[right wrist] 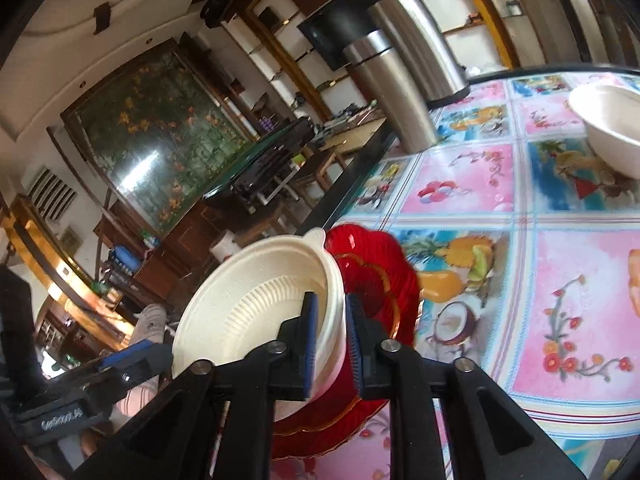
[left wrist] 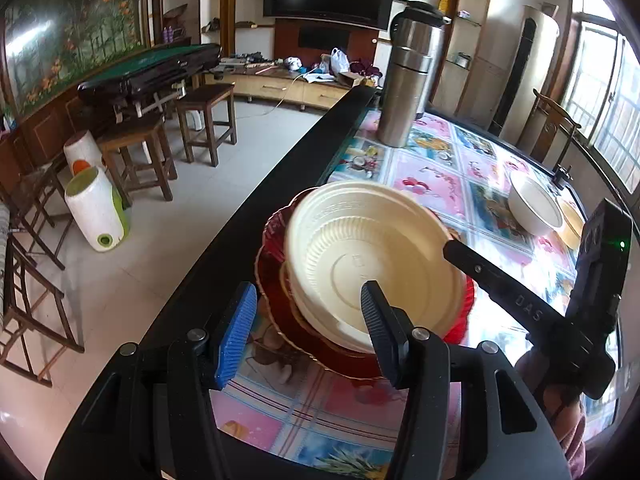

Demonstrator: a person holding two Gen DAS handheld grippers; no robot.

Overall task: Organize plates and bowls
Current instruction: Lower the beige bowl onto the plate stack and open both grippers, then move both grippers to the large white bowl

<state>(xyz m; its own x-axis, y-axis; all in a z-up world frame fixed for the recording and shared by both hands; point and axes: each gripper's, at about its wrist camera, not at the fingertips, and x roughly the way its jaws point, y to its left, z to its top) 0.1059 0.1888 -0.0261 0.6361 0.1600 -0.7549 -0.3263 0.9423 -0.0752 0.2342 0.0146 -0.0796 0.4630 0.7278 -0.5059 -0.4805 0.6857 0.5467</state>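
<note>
- Cream-coloured, ribbed disposable bowl (right wrist: 256,304) is pinched at its rim by our right gripper (right wrist: 332,344); one blue ridged pad sits inside the wall, the other outside, fingers clamped on it.
- We see the bowl tilted, its lower side resting in a red scalloped glass plate (right wrist: 380,276) with a gold-trimmed edge; a second cream piece seems nested under the bowl, though we cannot tell for sure.
- Our left gripper (left wrist: 308,320) hovers just in front of the plate with its fingers spread apart, holding nothing; the blue pad is to the left of the plate, the dark finger overlaps the bowl's near rim in view.
- The plate lies close to the dark left edge of the glass-topped table (left wrist: 432,184), whose glossy cover shows pink and blue fruit-and-flower squares.
- A second smooth white bowl (left wrist: 534,206) sits well apart on the far right of the table, with a yellowish dish (left wrist: 572,220) just beside it; what either holds, we cannot tell.
- Two brushed-steel cylindrical flasks (left wrist: 412,76) stand upright at the far edge.
- Bare tabletop lies open between the plate and the white bowl; beyond the left edge is pale tiled floor with wooden stools (left wrist: 208,120).
</note>
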